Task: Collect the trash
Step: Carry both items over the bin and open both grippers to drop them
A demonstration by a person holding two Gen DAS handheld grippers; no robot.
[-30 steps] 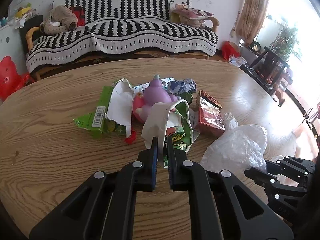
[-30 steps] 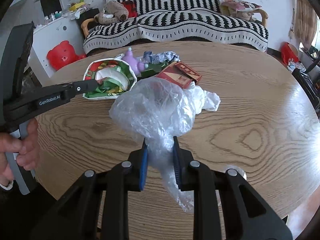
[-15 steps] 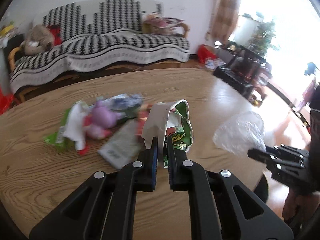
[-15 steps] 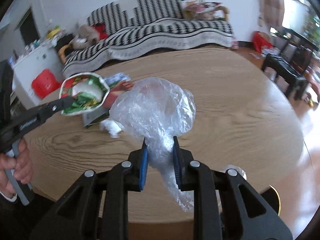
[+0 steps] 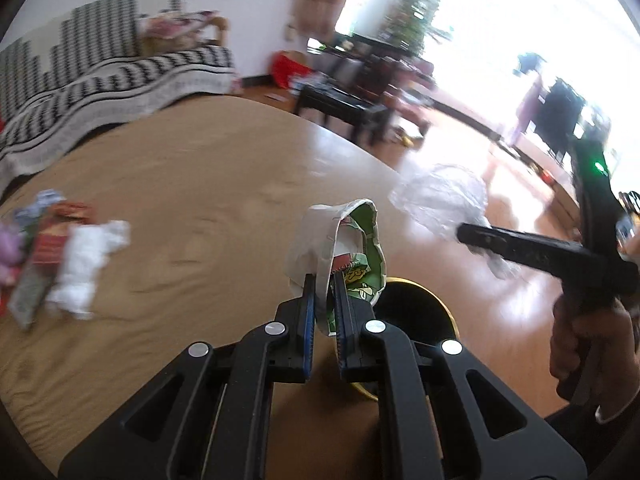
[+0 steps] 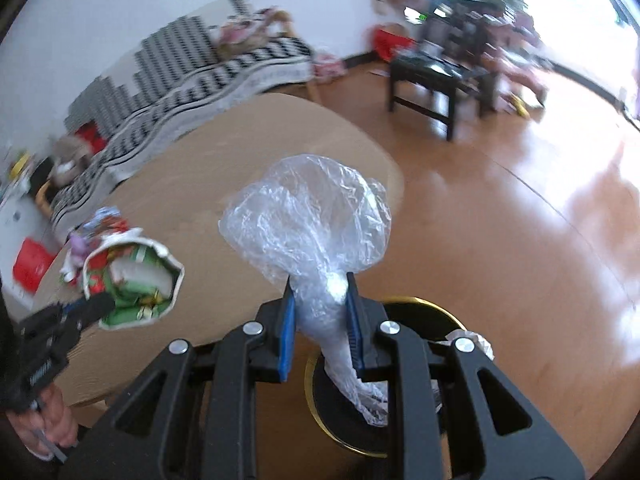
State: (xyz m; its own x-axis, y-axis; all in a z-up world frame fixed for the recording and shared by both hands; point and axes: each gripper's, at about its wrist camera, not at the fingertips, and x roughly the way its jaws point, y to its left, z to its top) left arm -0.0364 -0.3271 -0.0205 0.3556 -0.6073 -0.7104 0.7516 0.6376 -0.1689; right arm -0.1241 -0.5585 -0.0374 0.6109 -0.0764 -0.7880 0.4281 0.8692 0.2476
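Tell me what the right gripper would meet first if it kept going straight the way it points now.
Probably the black, gold-rimmed bin on the floor: the right gripper, shut on the clear plastic bag, tilts down with the bag's tail hanging over the bin's opening. Depth is unclear; it might pass beyond the rim onto the wooden floor.

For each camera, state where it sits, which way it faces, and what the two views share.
Left wrist: sits on the left gripper, facing down over the table edge; its fingers pinch a green wrapper; the person's right hand shows.
Right wrist: sits on the right gripper, facing down toward the floor; it grips a clear plastic bag.
Shared: wrapper, bag, and gold-rimmed bin.
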